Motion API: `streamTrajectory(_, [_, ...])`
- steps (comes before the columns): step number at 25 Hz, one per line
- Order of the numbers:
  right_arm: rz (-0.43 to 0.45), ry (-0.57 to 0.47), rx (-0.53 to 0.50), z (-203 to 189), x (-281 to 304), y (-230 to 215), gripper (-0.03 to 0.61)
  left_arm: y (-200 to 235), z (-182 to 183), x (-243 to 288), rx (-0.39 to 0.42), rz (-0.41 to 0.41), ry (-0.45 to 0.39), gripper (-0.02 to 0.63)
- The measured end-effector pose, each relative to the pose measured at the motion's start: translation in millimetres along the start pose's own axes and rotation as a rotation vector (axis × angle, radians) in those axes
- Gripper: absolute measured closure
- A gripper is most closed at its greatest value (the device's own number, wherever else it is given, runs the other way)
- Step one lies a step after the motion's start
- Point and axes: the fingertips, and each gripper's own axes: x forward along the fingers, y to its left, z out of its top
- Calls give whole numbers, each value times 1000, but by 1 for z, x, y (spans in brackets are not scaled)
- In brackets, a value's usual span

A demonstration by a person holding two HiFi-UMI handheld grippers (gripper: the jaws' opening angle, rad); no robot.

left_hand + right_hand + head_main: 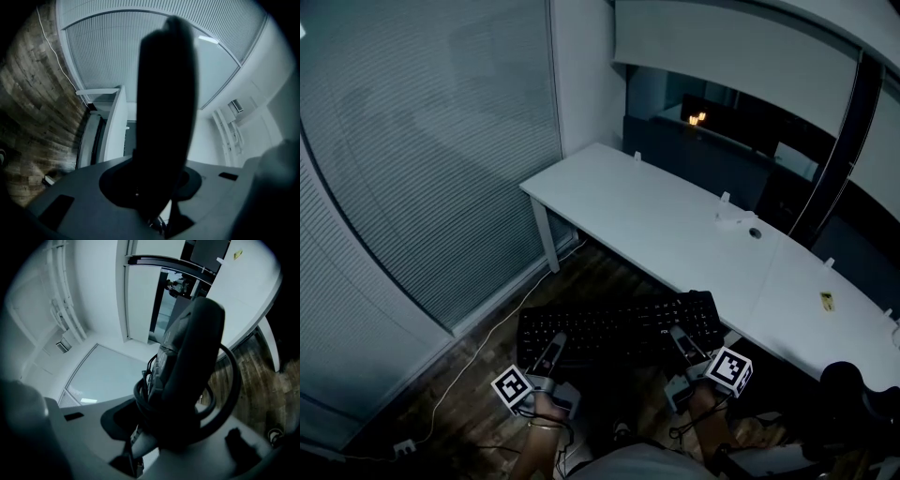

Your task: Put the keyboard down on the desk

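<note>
Currently left gripper (555, 345) is clamping the near-left edge of the black plastic keyboard (619, 328), and right gripper (680, 337) is clamping its near-right edge beside the looped black cable (236, 385). Keyboard is hanging over dark wooden floor (487, 366), short of the long white desk (666, 220).

L gripper (556, 343) & R gripper (679, 335) were held out in front of the body, low in head view, side by side but well apart, both pointing fwd and approx level. Jaws of each were clamped on the near edge of the kbd (619, 326), L toward its left end, R toward its right end. L cube (513, 387) sat outboard left, R cube (732, 368) outboard right. L forearm (539, 446) & R forearm (710, 424) ran back to the torso.
</note>
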Motion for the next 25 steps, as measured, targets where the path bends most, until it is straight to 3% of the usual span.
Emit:
streamTrajectory(16, [24,4,35,83,51,-28,471,10,-9,100,14,15,-4,505])
streamTrajectory(25, [40,-15,44,106,55,-45,471,20,-20,126,17,13,11,502])
